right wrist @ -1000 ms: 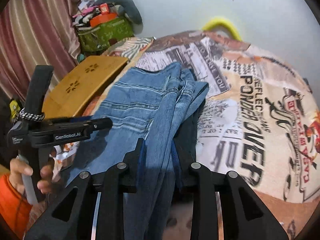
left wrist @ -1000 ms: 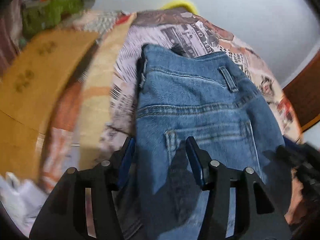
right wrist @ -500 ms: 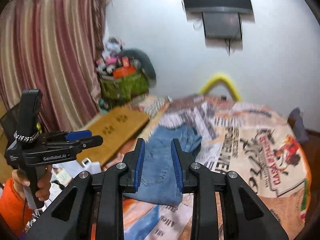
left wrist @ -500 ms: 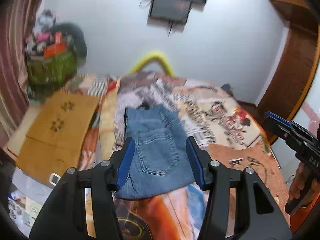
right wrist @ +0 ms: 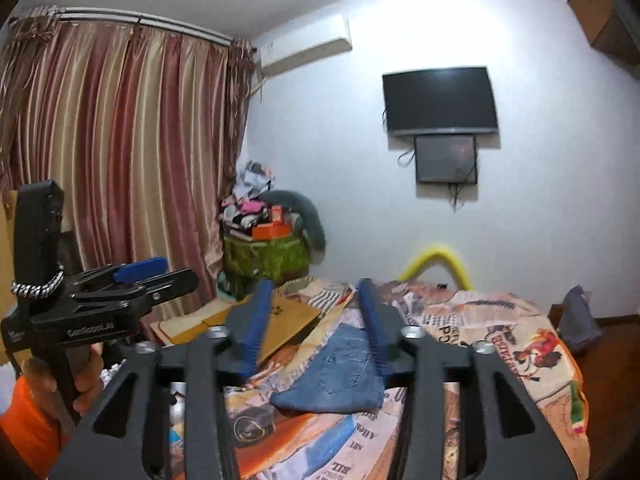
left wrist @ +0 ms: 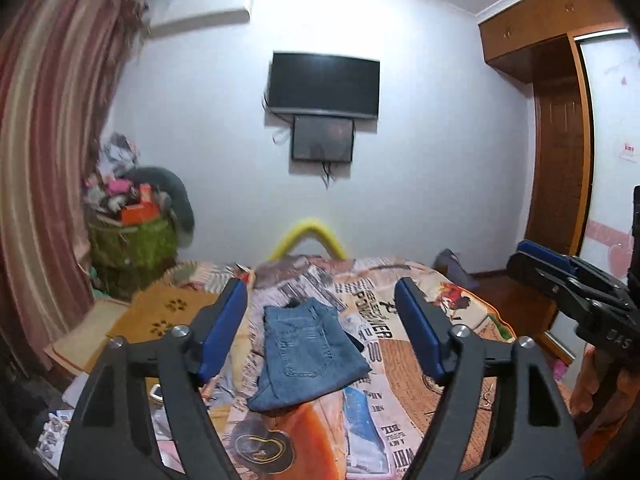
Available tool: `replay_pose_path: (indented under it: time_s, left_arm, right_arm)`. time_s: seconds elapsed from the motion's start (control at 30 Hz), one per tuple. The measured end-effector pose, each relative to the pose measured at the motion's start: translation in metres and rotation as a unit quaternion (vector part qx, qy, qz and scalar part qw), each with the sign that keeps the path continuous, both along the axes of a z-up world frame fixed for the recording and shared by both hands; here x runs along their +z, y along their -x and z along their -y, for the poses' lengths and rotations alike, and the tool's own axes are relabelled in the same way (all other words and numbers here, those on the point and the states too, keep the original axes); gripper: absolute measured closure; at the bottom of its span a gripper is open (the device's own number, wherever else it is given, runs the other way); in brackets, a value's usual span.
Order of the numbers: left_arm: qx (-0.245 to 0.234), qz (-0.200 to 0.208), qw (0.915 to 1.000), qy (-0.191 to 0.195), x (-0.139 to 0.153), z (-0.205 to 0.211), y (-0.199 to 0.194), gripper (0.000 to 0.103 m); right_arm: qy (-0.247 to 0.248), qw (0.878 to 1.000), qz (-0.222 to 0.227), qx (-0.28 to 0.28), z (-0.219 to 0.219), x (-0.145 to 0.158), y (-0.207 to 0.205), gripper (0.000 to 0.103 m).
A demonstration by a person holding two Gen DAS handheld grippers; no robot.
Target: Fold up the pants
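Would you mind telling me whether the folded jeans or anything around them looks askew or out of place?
Only a small thing: the folded jeans lie at a slant on the printed bedspread, and something dark, which I cannot identify, pokes out from under their right edge. Both tools are open and clear of the jeans.

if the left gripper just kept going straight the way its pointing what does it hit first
Probably nothing close: the left gripper is open and empty, raised well back from the bed. Aimed slightly downward, it would likely meet the folded jeans first, though depth is hard to judge.
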State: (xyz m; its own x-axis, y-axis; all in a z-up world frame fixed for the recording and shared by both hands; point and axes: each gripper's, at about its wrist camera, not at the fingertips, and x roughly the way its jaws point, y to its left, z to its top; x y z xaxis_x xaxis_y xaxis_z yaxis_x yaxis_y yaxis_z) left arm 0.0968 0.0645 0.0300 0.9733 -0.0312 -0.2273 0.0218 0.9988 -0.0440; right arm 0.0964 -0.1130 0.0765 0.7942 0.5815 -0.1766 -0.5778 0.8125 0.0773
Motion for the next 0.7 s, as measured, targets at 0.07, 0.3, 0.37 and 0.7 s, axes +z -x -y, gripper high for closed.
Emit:
replay_pose_path:
  time_s: [0.07, 0.3, 0.37, 0.7]
  left_arm:
    - [0.007, 0.009, 0.9999, 0.0, -0.001, 0.001, 0.017, 0.014]
    - [0.017, 0.017, 0.9997, -0.002, -0.006, 0.006, 0.041, 0.0]
    - [0.018, 0.016, 0.9997, -0.003, -0.008, 0.007, 0.045, 0.0]
    - [0.017, 0.017, 0.9997, 0.002, -0.01, 0.008, 0.051, 0.0]
  right_arm:
    - [-0.001, 1.0, 0.0, -0.009, 0.0, -0.001, 0.007, 0.035]
    - [0.0, 0.998, -0.002, -0.055, 0.001, -0.006, 0.015, 0.0]
    - [0.003, 0.998, -0.002, -0.064, 0.001, -0.006, 0.015, 0.0]
    - [0.011, 0.997, -0.003, -0.074, 0.007, -0.011, 0.025, 0.0]
